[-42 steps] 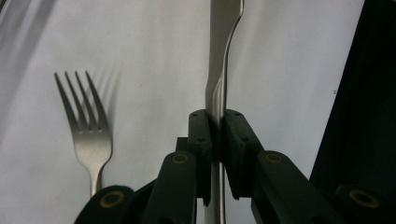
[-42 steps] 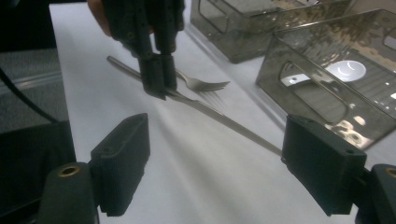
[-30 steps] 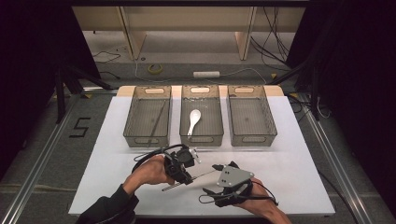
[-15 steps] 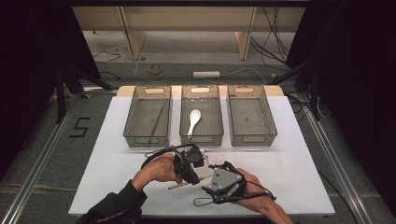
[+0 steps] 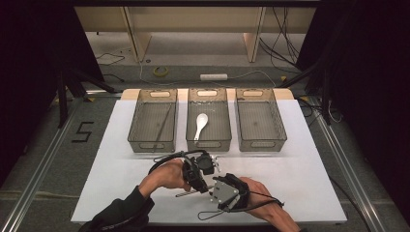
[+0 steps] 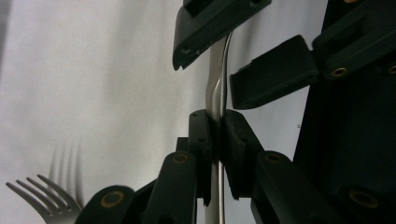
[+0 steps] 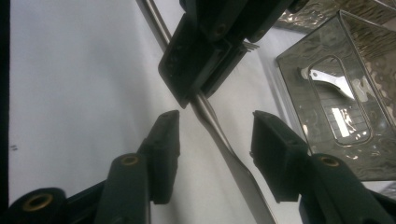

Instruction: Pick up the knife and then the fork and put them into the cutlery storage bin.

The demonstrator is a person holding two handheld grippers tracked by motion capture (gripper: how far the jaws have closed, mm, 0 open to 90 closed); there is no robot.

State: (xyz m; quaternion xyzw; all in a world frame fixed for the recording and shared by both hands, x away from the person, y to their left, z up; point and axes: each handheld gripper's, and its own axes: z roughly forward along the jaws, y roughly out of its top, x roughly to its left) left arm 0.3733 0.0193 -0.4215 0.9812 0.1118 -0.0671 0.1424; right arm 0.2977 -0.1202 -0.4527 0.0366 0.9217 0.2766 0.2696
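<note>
At the near edge of the white counter [image 5: 300, 174], the person's two hands meet over a metal fork [image 6: 215, 93]. The right claw [image 7: 215, 135] stands wide open, its jaws on either side of the fork's handle without touching it; the handle runs between them, slanting up toward the left claw. The left claw [image 6: 215, 135] is clamped tight on the fork's handle, at a point between the handle's end and the tines [image 6: 44, 198], which show at the lower left of the left gripper view, above the counter. In the high view the left claw [image 5: 200, 171] lies just left of and beyond the right claw [image 5: 215, 186], the two nearly touching, with the fork [image 5: 186, 193] projecting to the left below them. Farther back, three clear bins stand side by side: the left bin [image 5: 145, 145], the middle bin [image 5: 193, 142] holding a white spoon [image 5: 200, 124], and the right bin [image 5: 278, 140].
</note>
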